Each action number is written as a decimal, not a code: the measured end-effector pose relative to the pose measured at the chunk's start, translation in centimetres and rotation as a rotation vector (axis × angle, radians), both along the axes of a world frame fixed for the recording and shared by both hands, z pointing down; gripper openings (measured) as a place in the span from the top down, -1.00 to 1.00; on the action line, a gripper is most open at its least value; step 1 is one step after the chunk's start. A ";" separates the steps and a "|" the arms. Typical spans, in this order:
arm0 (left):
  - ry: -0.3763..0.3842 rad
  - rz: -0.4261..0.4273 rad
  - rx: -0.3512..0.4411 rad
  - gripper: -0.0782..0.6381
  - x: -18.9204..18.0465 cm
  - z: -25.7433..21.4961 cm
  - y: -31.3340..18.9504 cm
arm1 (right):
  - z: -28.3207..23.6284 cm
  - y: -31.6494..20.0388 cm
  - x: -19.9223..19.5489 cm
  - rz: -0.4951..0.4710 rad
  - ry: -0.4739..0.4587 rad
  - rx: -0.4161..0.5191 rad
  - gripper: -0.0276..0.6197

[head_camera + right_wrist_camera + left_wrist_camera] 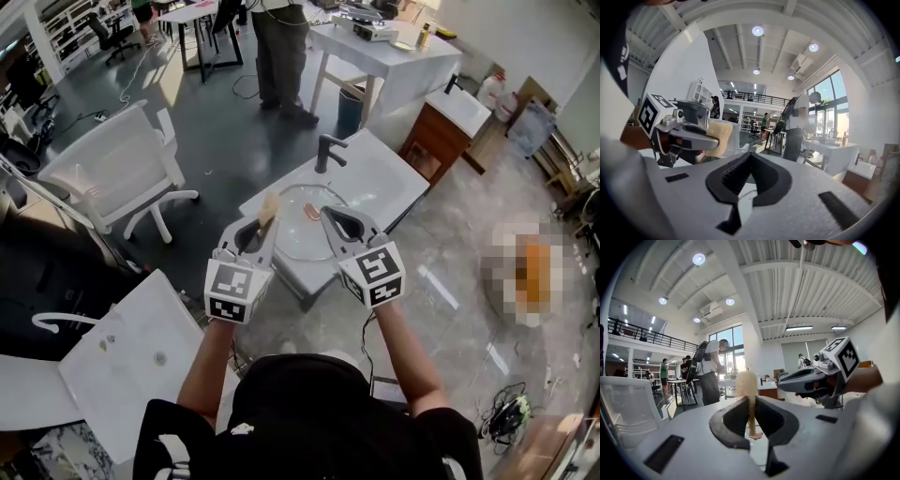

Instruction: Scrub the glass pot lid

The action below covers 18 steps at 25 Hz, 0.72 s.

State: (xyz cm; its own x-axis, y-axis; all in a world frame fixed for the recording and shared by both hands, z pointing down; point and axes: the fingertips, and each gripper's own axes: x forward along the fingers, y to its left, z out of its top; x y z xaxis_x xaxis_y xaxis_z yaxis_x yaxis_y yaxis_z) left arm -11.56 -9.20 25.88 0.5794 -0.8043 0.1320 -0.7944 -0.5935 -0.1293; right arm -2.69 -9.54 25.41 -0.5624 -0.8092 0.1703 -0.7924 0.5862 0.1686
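Observation:
The glass pot lid (298,236) lies flat in the white sink basin (375,180), its brown knob (310,212) near the middle. My left gripper (265,223) hovers over the lid's left side, shut on a tan sponge (270,206). In the left gripper view the sponge (746,386) stands upright, pinched between the jaws of the left gripper (751,401). My right gripper (328,214) hovers over the lid's right side. Its jaws (749,159) are shut with nothing between them. Both grippers are raised clear of the lid and point nearly level, side by side.
A dark faucet (328,150) stands at the sink's far edge. A white chair (122,167) is to the left and a white table (131,349) at the lower left. A person (281,47) stands beyond the sink by a white desk (389,52). A wooden cabinet (439,136) is at the right.

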 end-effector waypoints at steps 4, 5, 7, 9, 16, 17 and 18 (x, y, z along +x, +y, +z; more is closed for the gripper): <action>0.021 -0.021 0.020 0.73 1.2 -2.0 1.7 | -1.6 1.8 1.4 -0.010 -0.015 0.018 0.92; 0.027 -0.025 0.018 0.73 1.6 -2.6 2.3 | -2.0 2.3 1.7 -0.014 -0.017 0.021 0.92; 0.037 -0.032 0.018 0.73 2.3 -3.6 3.4 | -2.8 3.4 2.5 -0.020 -0.024 0.026 0.92; 0.045 -0.043 0.017 0.73 2.8 -4.1 4.4 | -3.6 4.5 3.2 -0.026 -0.033 0.034 0.91; 0.059 -0.067 0.033 0.73 4.7 -5.0 8.8 | -4.2 8.5 5.5 -0.040 -0.044 0.036 0.92; 0.059 -0.070 0.035 0.73 4.9 -5.1 9.4 | -4.2 9.0 5.7 -0.042 -0.043 0.038 0.91; 0.062 -0.073 0.038 0.73 5.1 -5.2 10.0 | -4.2 9.5 5.8 -0.045 -0.042 0.040 0.92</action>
